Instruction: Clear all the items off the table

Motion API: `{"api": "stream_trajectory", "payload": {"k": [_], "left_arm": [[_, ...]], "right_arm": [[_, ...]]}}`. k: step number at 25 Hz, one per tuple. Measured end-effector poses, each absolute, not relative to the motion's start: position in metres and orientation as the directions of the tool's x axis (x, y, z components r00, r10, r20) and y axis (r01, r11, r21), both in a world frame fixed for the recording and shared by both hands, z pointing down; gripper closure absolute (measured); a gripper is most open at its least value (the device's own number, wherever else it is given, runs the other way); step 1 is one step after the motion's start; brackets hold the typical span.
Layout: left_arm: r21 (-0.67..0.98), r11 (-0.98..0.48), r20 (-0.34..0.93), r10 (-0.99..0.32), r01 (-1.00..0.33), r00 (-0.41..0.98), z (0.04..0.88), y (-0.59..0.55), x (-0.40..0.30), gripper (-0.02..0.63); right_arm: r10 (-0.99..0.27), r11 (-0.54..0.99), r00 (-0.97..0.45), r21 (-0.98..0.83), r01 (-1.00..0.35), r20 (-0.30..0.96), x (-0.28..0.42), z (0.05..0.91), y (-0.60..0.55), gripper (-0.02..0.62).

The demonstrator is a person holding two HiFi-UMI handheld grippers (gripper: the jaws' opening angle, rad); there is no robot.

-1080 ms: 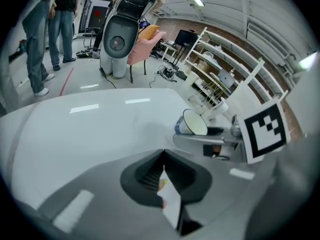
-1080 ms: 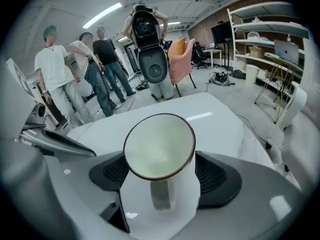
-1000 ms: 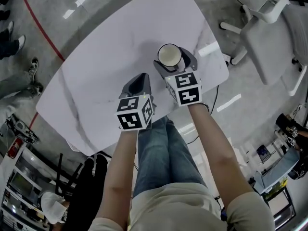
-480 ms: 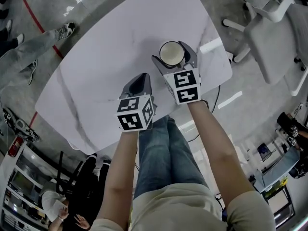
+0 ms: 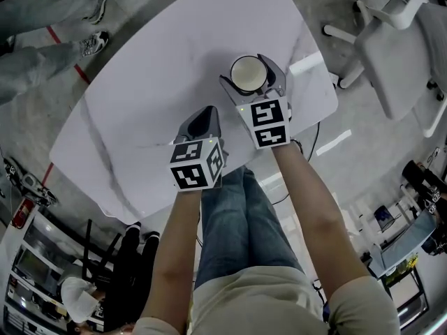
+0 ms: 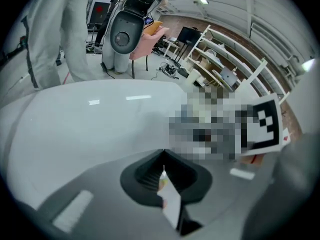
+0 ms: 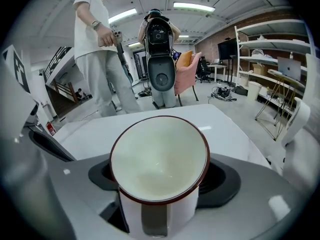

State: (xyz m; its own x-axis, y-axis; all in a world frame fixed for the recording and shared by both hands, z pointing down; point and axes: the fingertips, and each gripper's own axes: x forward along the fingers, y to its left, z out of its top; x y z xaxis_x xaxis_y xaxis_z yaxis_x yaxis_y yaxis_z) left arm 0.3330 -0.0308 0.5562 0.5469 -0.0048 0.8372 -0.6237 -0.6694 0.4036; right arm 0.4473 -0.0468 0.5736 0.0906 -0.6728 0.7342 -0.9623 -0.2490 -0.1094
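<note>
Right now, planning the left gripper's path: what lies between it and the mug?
In the head view, only bare table and the right gripper's near jaw, clamped on the mug. The left gripper is shut on a thin white slip.

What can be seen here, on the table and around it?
table: one, white marbled, centre
cup: one, white with dark red rim, over the table's far side
thin slip: one, white, above the table's near edge
chair: one, white, floor upper right
bystander's legs: one pair, grey trousers, floor upper left
right hand-held gripper: one, grey, shut on cup
left hand-held gripper: one, grey, shut on thin slip
jeans: one pair, blue, below table edge
</note>
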Motion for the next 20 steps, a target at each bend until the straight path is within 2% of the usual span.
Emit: {"api": "stream_trajectory", "payload": {"k": [11, 20], "left_arm": [[0.401, -0.684, 0.834, -0.003, -0.61, 0.551, 0.548, -0.03, 0.334, 0.597], [0.394, -0.714, 0.817, -0.017, -0.579, 0.576, 0.515, -0.032, 0.345, 0.597]], "right_arm": [[-0.668, -0.233, 0.07, -0.119, -0.965, 0.741, 0.434, 0.566, -0.039, 0.187], [-0.696, -0.264, 0.099, -0.126, -0.956, 0.712, 0.438, 0.521, -0.028, 0.187]]}}
